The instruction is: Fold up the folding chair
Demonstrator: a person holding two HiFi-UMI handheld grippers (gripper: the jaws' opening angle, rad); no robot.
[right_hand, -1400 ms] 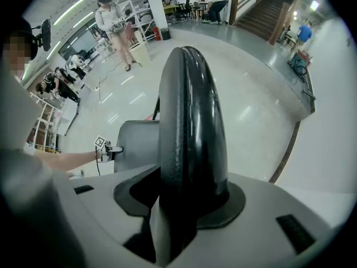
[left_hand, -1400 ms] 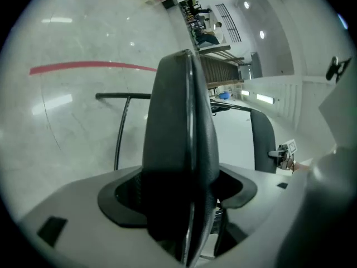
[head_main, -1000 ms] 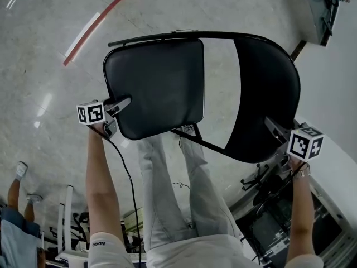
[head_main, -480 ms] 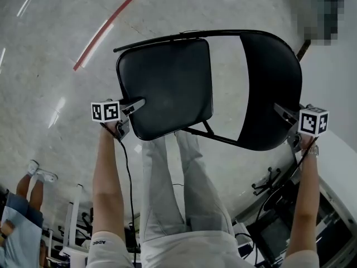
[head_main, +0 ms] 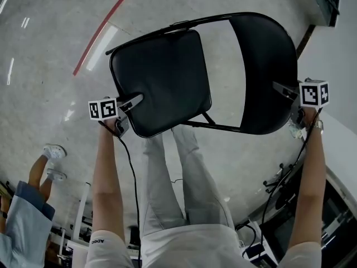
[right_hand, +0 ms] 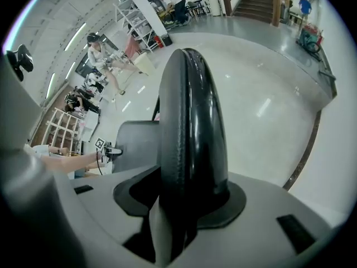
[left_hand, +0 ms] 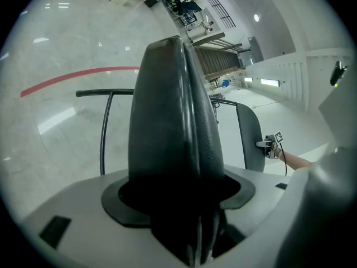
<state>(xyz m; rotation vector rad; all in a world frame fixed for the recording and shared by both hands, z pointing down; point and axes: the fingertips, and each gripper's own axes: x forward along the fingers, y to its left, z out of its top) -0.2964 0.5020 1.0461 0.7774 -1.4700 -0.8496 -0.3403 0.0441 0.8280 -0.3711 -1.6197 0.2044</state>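
Observation:
The black folding chair hangs off the floor between my two grippers. In the head view its padded seat (head_main: 162, 80) is at centre left and its backrest (head_main: 268, 66) at right, joined by the black tube frame (head_main: 167, 29). My left gripper (head_main: 134, 101) is shut on the seat's near left edge; its jaws have just been closing, with the seat edge (left_hand: 173, 121) between them. My right gripper (head_main: 281, 88) is shut on the backrest's right edge (right_hand: 189, 121). Each gripper view shows the other gripper far off: the right one (left_hand: 268, 144) and the left one (right_hand: 114, 150).
The polished floor carries a red line (head_main: 103, 27). My own legs (head_main: 184, 166) stand under the chair. A bystander's legs (head_main: 47, 161) are at the lower left. Dark equipment and cables (head_main: 279, 183) lie at the lower right, and a white wall (head_main: 334, 49) is at the right.
The chair has shifted toward the top of the head view and turned a little. The right gripper on the backrest moved up most in the picture; the left kept its hold on the seat.

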